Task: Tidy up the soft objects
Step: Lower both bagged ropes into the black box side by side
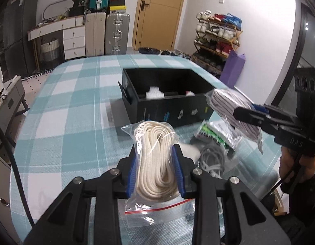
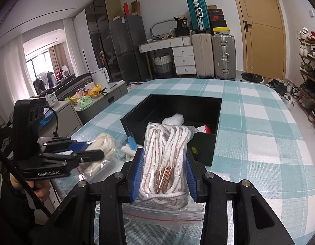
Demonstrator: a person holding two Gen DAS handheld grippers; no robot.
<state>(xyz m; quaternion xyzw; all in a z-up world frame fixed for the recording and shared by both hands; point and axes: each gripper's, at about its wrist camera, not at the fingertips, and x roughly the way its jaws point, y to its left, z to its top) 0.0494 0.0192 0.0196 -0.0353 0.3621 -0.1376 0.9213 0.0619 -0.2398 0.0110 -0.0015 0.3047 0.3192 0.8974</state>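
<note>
While the far black box (image 1: 169, 110) already holds a few items, the left gripper (image 1: 156, 173) clamps bagged cream rope (image 1: 155, 159), the right gripper (image 2: 164, 175) clamps bagged striped rope (image 2: 165, 155), and a grey cable (image 1: 212, 159) waits nearby.

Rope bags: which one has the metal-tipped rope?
The bag in the right gripper: white rope with brown stripes and copper tips. The left gripper holds plain cream rope, no tips showing.

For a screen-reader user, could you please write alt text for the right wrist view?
The right gripper clamps a clear zip bag of white-and-brown striped cord above a checked tablecloth, facing an open black box.
</note>
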